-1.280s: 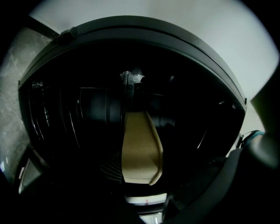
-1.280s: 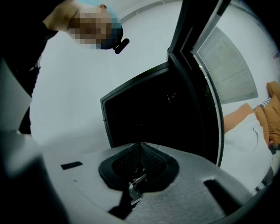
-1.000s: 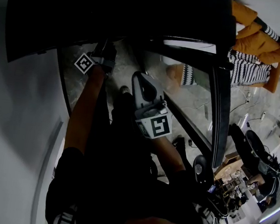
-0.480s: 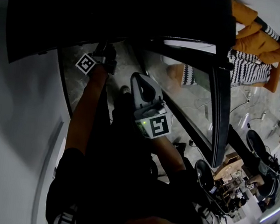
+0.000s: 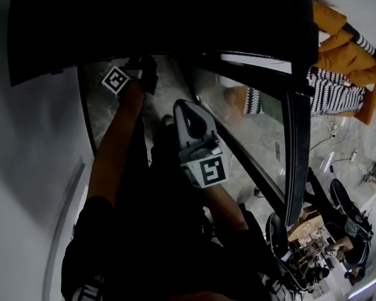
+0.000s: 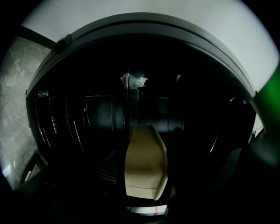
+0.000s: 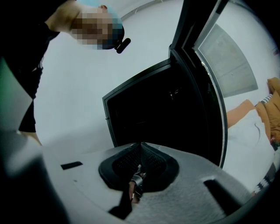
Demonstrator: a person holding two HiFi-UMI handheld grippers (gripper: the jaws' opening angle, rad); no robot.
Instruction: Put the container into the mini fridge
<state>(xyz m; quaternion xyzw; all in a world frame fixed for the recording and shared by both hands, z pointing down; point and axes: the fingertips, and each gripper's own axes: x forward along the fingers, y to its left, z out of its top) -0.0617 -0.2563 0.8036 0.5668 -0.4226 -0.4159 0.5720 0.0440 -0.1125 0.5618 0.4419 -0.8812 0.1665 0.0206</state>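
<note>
We're pretty much at the finish line here: the container (image 6: 145, 162) is standing inside the mini fridge (image 6: 148, 24), on its dark floor as far as we can tell. The left gripper (image 5: 139, 73) reaches in, and its jaws have just been spreading, so the container sits between them but looks let go. The right gripper (image 7: 140, 151) has its jaws pressed together on nothing, out by the open door (image 7: 199, 65). Left to do: pull out, maybe shut the door. Versus a second ago, both hands have barely budged.
</note>
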